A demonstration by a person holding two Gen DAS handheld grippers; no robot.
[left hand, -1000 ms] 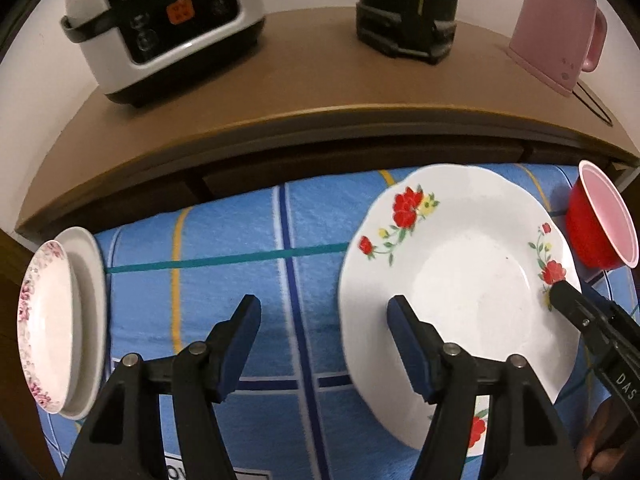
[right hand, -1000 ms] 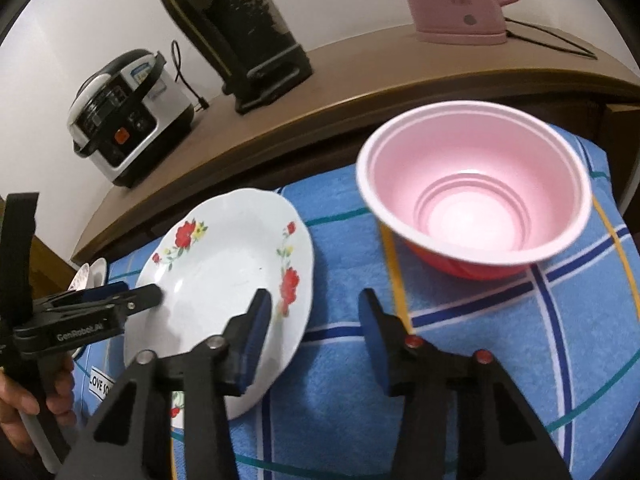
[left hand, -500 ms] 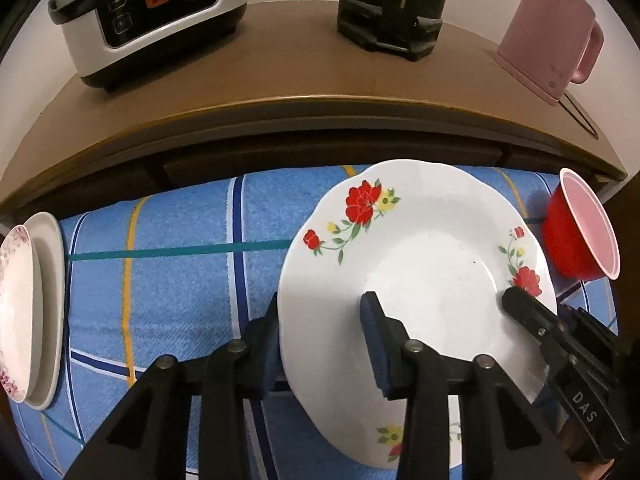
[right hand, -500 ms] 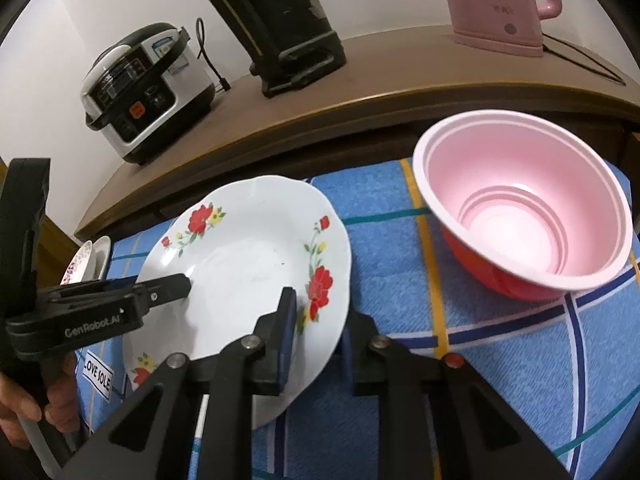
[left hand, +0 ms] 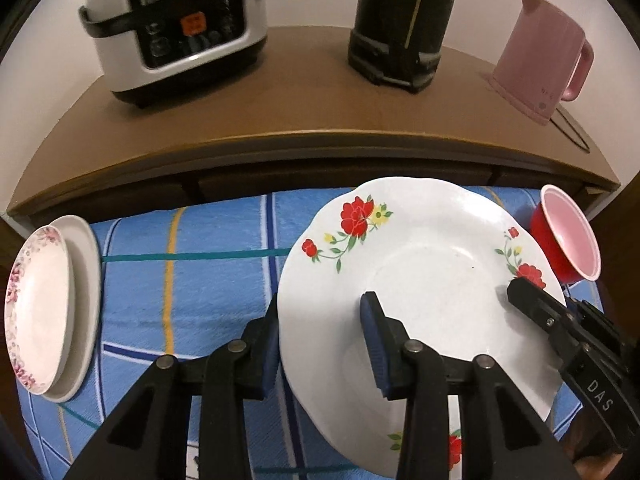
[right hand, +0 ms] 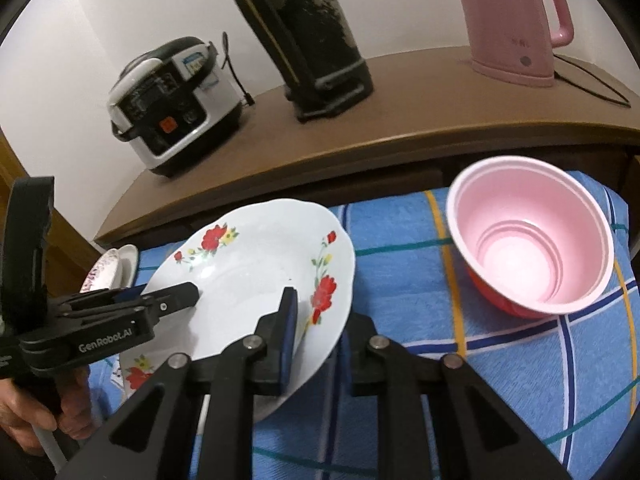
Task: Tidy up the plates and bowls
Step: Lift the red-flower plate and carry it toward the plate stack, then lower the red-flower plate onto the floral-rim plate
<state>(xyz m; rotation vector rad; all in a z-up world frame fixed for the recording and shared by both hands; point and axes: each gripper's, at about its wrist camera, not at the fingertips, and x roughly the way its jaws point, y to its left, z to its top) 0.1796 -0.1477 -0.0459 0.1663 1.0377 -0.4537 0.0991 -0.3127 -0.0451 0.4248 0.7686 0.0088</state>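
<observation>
My left gripper (left hand: 322,344) hides the plate's (left hand: 420,264) near left rim, and the bottom edge cuts off its lowest part. My right gripper (right hand: 318,336) has one finger hidden under that plate. The black flask (left hand: 400,20) and rice cooker (left hand: 180,28) lose their tops at the frame edge. Small stacked plates (right hand: 110,266) sit half hidden behind my left gripper.

Open cloth (left hand: 192,288) leftward — plate stack (left hand: 48,312) beyond.

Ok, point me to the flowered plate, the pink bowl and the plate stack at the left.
flowered plate (left hand: 432,264), left wrist view, bare white centre.
pink bowl (right hand: 532,256), right wrist view, inner wall.
plate stack (left hand: 36,312), left wrist view, face of the top plate.
</observation>
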